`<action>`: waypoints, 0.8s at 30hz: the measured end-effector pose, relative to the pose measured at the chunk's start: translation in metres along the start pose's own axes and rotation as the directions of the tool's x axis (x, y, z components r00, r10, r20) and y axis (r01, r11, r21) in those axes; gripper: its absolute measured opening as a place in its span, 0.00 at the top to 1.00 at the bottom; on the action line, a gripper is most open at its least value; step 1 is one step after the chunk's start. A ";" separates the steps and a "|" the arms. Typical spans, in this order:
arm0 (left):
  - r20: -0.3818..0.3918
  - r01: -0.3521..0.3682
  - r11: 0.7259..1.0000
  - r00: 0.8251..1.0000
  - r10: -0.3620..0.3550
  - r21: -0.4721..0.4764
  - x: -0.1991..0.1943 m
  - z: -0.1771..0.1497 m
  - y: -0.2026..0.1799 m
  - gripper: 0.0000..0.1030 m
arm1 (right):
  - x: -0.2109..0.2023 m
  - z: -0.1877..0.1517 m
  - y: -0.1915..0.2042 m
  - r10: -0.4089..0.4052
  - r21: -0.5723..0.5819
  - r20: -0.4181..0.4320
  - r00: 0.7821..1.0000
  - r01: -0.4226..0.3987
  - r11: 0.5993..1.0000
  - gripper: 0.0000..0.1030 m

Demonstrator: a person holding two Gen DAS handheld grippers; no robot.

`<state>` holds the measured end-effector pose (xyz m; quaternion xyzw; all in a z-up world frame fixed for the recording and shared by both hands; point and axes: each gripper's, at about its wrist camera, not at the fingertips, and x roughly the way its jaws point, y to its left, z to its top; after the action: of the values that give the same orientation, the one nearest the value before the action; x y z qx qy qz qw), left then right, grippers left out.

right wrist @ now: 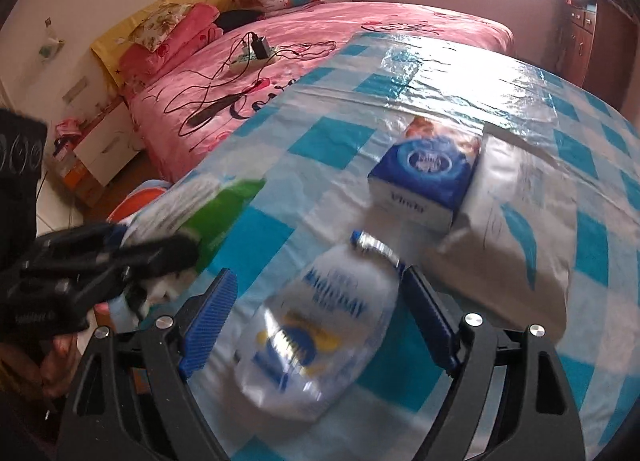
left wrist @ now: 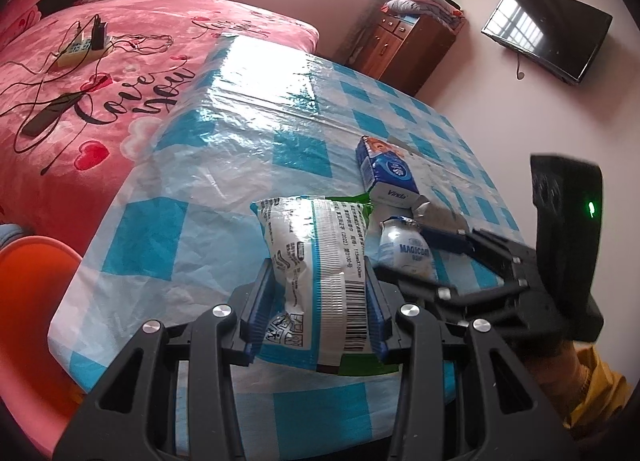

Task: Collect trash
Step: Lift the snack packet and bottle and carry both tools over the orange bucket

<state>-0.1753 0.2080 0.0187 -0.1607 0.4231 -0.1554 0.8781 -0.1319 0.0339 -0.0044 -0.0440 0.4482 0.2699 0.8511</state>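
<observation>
Snack packet (left wrist: 316,281) lengthwise between left tool (left wrist: 316,317) pads, pointing forward

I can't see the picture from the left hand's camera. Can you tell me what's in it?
The left gripper squeezes a silvery snack bag over a table with a blue-and-white checked cloth. Beside it, the right gripper reaches a small white packet, near a blue tissue pack. A pink bed sits behind.

Both my wrist cameras look low across the checkered table (left wrist: 248,133) toward the bed (right wrist: 360,29), sharing the tissue pack (left wrist: 386,169).
</observation>
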 end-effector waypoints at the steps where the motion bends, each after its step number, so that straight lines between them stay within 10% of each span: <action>1: 0.000 -0.001 1.000 1.000 0.001 -0.003 0.000 0.000 0.001 0.59 | 0.002 0.002 0.001 -0.007 -0.008 -0.001 1.000 0.007 1.000 0.18; 16: 0.013 -0.016 0.999 1.000 0.016 -0.029 -0.005 0.000 0.014 0.59 | 0.002 0.001 0.011 -0.090 -0.055 0.042 0.995 0.092 0.994 0.62; 24: 0.023 -0.024 0.999 0.999 0.025 -0.044 -0.012 -0.002 0.023 0.59 | -0.002 0.004 0.018 -0.089 -0.071 0.067 0.994 0.093 0.993 0.68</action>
<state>-0.1812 0.2333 0.0164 -0.1764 0.4180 -0.1336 0.8811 -0.1388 0.0501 0.0028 -0.0872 0.4078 0.2486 0.8742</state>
